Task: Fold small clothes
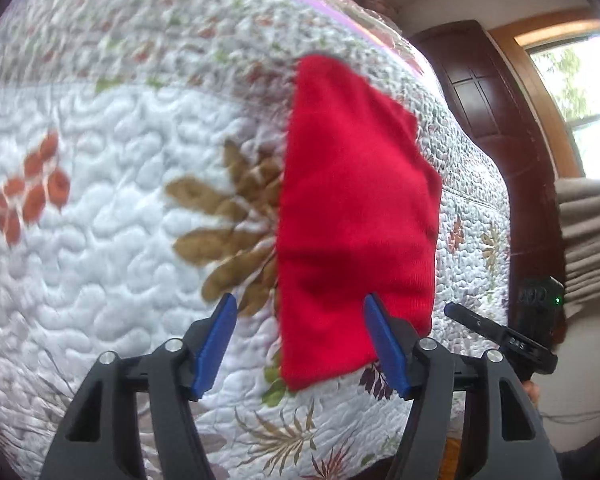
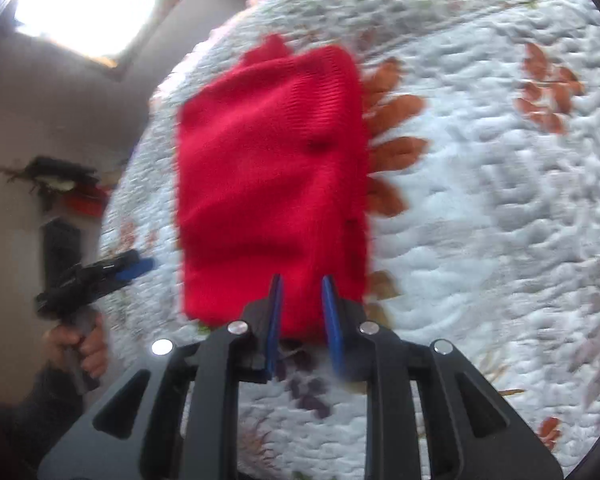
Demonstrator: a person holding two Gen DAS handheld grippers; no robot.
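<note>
Red knit garment [image 1: 352, 216] lies folded on the quilt [image 1: 112, 240] (floral) just ahead of both empty grippers, left gripper [image 1: 300, 308] spread wide, right gripper [image 2: 302, 284] narrowly parted

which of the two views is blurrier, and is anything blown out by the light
The right wrist view is blurrier: the red knit garment and quilt are smeared, and the window at top left is blown out white. The left wrist view is sharper on the garment, softly blurred on the quilt, with its window overexposed at right. Both bulge with fisheye distortion.
</note>
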